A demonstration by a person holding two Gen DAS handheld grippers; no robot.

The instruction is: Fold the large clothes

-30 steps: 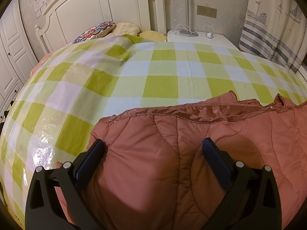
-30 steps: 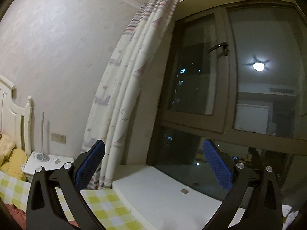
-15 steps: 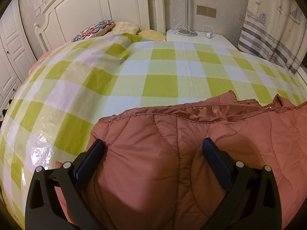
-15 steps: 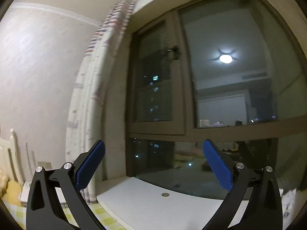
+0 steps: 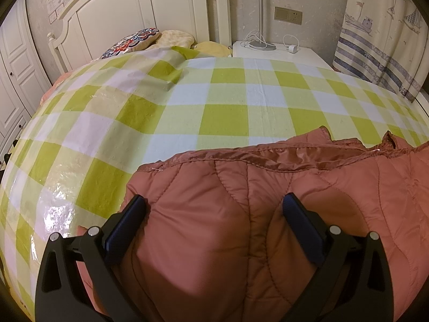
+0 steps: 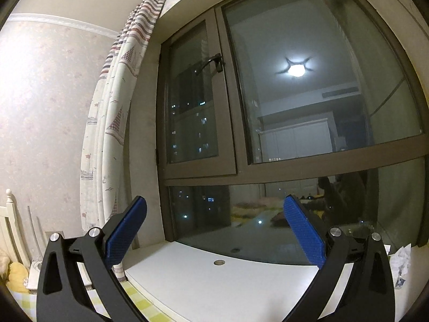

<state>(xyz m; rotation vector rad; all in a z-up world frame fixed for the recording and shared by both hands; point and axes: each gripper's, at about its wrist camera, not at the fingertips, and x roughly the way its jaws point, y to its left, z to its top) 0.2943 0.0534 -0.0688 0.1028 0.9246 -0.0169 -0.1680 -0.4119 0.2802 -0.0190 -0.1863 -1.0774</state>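
Jacket [image 5: 268, 214] directly under spread left fingers [image 5: 126, 222], long axis rightward; right gripper [image 6: 214, 228] spread, empty, aimed away at window [image 6: 295, 107].

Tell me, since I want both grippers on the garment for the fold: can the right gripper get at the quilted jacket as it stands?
Probably not yet. The right gripper is open but aimed up at the window, with no jacket in its view. The left gripper is open over the quilted jacket.

Quilted, slightly shiny cloth jacket [image 5: 268, 214], glossy checked bed cover [image 5: 187, 107], smooth window glass [image 6: 308, 80]
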